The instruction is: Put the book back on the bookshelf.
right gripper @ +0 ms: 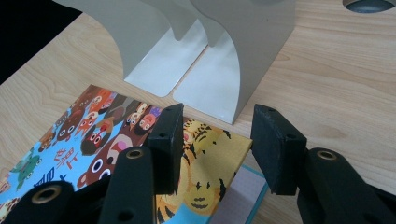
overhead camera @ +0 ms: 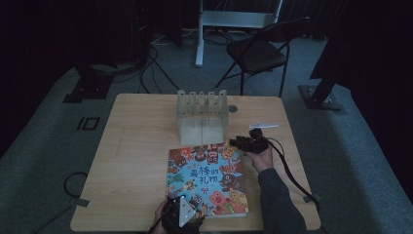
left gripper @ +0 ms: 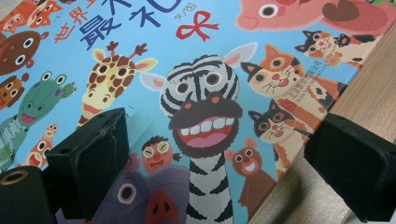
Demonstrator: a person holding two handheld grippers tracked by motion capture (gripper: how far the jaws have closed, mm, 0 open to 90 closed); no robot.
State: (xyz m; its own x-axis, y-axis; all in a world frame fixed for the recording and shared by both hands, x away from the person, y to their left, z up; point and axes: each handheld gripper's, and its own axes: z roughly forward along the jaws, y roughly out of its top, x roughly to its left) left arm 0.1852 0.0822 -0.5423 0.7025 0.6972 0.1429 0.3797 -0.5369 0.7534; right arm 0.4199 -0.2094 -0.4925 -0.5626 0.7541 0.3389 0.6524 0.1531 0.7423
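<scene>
Blue picture book [overhead camera: 208, 180] flat on table [overhead camera: 136, 161]; both jaws spread at corners.

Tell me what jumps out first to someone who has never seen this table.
The bright picture book with cartoon animals lies flat on the near half of the wooden table. Behind it stands a pale metal book rack with upright dividers. The left tongs sit open at the book's near edge, one jaw over the cover and one past its edge, while the right tongs are open at its far right corner.
</scene>
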